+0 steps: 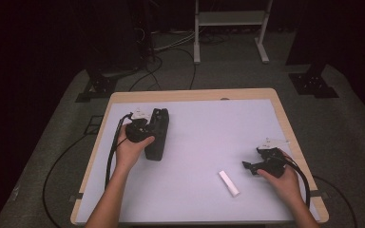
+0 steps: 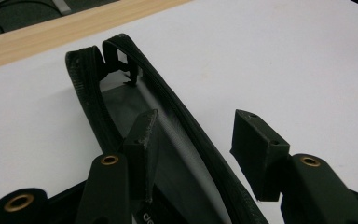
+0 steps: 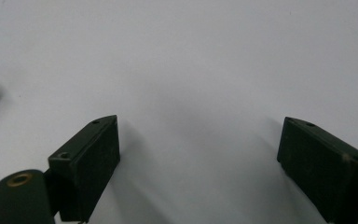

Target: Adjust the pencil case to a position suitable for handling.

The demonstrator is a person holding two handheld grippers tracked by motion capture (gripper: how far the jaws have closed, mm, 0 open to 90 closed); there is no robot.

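Over the table's left half: the left gripper point(image 2: 193, 154) is standing about half open across one zippered edge of a black fabric zip pouch point(image 2: 168, 140), one jaw inside the open mouth, the other outside on the mat; the pads are not yet pressing on the fabric.
Pouch: it is lying flat near the left edge of the white mat point(image 1: 209, 137), its mouth gaping, with the zipper pull point(image 2: 121, 70) sitting at the far end.
Right gripper point(image 3: 198, 158): it is resting low over bare mat at the right side, jaws standing wide, holding nothing.
Nearby: a small white rectangular block point(image 1: 229, 183) is lying just beside the right gripper, well apart from the pouch.
Step, as judged: the left hand point(image 1: 130, 149) is taking hold of the pouch's rim.
Next move, as judged: closing on the rim is called for, then bringing the block across.
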